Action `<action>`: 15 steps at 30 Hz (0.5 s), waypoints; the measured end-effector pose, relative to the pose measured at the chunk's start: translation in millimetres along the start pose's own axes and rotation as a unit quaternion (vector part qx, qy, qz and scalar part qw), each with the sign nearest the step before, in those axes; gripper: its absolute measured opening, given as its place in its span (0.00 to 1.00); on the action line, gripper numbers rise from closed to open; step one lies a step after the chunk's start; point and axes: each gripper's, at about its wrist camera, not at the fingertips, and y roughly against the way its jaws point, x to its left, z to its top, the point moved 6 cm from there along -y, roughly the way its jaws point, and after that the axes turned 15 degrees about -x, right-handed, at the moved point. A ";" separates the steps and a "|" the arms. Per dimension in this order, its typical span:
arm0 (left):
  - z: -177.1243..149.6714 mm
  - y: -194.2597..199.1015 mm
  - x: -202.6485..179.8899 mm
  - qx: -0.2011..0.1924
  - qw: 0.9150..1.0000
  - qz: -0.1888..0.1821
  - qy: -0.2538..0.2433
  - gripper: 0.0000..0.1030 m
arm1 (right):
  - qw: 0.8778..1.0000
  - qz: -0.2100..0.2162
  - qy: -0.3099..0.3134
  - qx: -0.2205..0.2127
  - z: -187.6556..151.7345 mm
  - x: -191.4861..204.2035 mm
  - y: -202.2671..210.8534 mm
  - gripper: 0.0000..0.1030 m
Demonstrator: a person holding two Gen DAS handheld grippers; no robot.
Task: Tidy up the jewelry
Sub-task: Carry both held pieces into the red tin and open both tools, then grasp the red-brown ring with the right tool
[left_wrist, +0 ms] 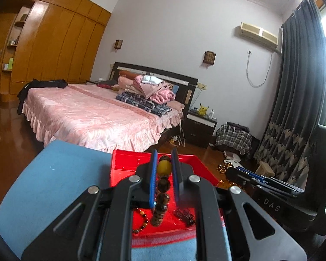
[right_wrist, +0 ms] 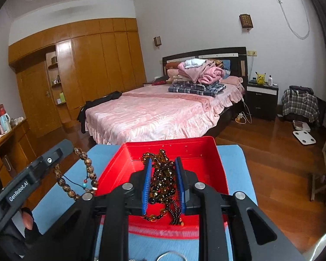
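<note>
A brown bead bracelet [left_wrist: 162, 192] is clamped by the left gripper [left_wrist: 164, 163] above the red tray [left_wrist: 128, 163]. An amber bead tangle [right_wrist: 163, 174] is pinched by the right gripper [right_wrist: 163, 169] over it.

Tray mouth: the red tray [right_wrist: 219, 165] is open on top, its upright walls barring any sideways entry.
Over the tray: right tongs [right_wrist: 163, 180] with a clump of amber beads [right_wrist: 160, 174] fill the middle.
Left flank: left tongs [left_wrist: 164, 174] and their spotted bead string [right_wrist: 87, 169] hang just beside the tray's left wall.
Tabletop: bare blue tabletop [left_wrist: 60, 174] left of the tray.
Tray floor: small bracelet [left_wrist: 141, 221] and dark chain [left_wrist: 187, 215] lie near the front wall.
</note>
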 end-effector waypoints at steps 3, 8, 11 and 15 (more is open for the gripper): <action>-7.5 -14.3 4.8 0.014 1.000 0.003 -0.004 0.11 | 1.000 -0.002 -0.002 0.012 -12.3 -3.6 -14.5 0.20; -23.7 -34.3 14.6 0.042 0.999 0.007 -0.011 0.11 | 0.999 -0.004 -0.006 0.031 -29.3 -10.1 -33.2 0.20; -35.6 -43.8 19.3 0.068 0.998 0.006 -0.014 0.11 | 0.999 -0.005 -0.001 0.044 -37.1 -9.9 -39.6 0.21; -41.5 -45.0 29.1 0.088 0.996 0.012 -0.003 0.21 | 0.999 -0.013 0.001 0.037 -37.7 -11.2 -34.5 0.37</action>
